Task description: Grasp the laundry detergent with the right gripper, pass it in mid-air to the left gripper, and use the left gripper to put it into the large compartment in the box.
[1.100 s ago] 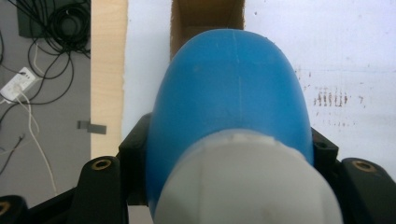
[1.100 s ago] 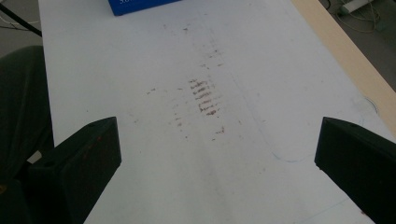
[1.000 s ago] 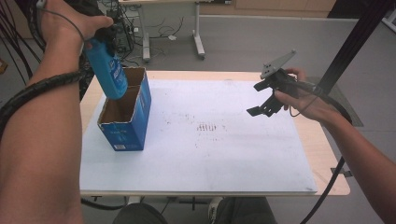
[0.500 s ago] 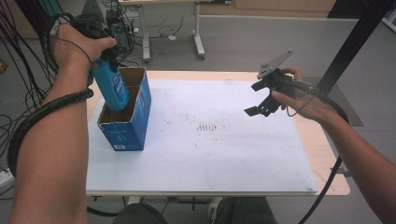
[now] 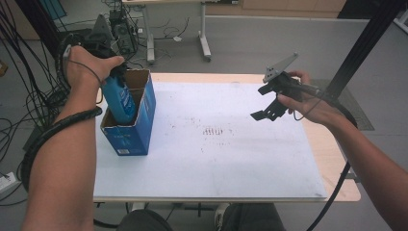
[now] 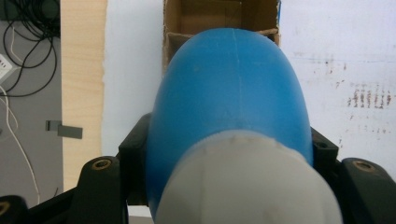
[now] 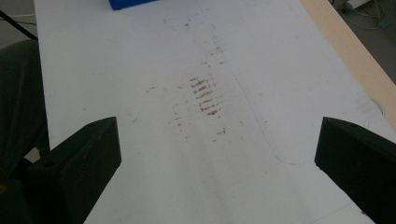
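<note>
You had one bottle (image 5: 118, 98) and one box (image 5: 137, 126), the bottle partly inside the box at nine o'clock on the one white mat (image 5: 216, 159). Your left gripper (image 5: 115, 72) clamped the bottle; your right gripper (image 5: 267, 109) hung at two o'clock, jaws wide apart and empty. A wooden table (image 5: 337, 159) lay beneath, brown smudges at the mat's center, grey floor and cables beyond.

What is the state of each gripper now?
Left gripper: closed on the blue bottle, partly inside the cardboard box.
Right gripper: open, holding nothing.
</note>
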Available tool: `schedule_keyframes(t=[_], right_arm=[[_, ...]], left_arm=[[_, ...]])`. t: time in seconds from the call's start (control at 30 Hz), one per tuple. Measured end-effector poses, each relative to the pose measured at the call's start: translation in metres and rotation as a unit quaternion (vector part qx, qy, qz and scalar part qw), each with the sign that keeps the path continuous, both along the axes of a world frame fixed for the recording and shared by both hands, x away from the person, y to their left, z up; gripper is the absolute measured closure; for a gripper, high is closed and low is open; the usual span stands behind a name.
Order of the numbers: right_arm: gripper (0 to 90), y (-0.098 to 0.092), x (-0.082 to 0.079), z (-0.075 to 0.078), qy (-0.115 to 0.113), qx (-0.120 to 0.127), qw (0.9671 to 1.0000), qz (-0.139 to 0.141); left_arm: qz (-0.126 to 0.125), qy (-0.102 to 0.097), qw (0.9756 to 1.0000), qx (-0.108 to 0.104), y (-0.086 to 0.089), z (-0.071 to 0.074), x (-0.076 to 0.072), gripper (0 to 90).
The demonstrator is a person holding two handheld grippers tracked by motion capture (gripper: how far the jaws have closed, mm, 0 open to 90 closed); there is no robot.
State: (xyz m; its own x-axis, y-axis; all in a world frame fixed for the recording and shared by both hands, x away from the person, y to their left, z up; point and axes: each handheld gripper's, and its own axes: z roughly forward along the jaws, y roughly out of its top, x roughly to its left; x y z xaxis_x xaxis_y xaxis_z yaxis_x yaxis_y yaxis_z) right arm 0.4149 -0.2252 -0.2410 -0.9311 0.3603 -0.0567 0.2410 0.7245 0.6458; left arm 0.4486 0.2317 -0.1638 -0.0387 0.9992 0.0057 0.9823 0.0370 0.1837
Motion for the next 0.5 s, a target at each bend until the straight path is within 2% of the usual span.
schedule_keyframes(t=[0.1,0.5], right_arm=[[0.4,0.001,0.0,-0.001,0.0,-0.004,1.0,0.001],[0.4,-0.001,0.001,-0.001,0.001,-0.014,0.9999,-0.002]], left_arm=[[-0.003,0.005,1.0,0.0,0.0,-0.008,0.001,37.6],[-0.007,0.001,0.9999,0.007,-0.004,-0.032,0.004,37.6]])
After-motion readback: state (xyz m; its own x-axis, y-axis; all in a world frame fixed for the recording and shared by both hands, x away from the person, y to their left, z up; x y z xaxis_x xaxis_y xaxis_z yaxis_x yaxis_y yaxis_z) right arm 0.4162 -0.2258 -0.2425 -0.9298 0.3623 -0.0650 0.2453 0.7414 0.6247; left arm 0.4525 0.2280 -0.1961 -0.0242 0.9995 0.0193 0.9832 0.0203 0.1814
